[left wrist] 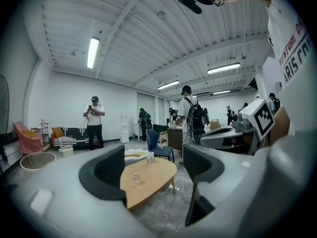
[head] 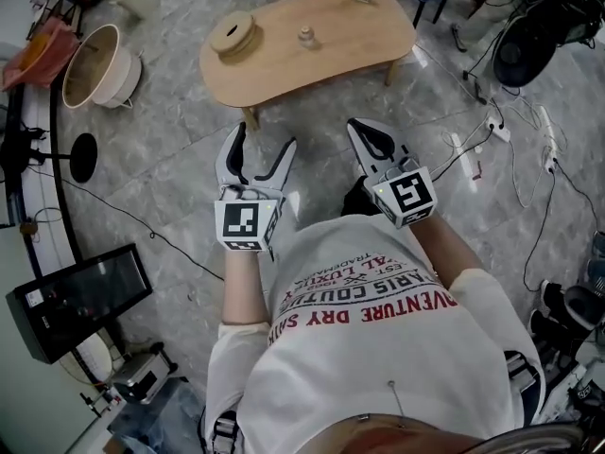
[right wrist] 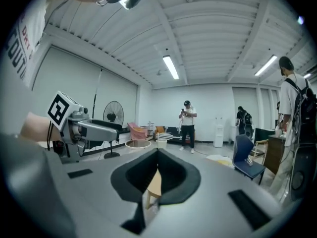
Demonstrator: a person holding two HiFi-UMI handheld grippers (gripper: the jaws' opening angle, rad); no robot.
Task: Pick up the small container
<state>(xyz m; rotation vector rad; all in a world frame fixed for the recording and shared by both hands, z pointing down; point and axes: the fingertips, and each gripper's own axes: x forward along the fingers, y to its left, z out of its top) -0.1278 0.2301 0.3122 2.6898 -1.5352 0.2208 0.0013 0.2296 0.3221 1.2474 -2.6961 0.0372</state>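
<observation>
Saw the small container [head: 305, 37] upright on the wooden tabletop [head: 359, 41], well ahead of both tools and touched by neither. Caught it far off in line with the gap of the left tool [head: 263, 140], jaws spread wide, nothing gripped. Found the right tool [head: 357, 126] alongside, jaws pressed together, empty. Noted a round wooden piece [head: 233, 34] straight ahead of the left tool, on the same tabletop.
</observation>
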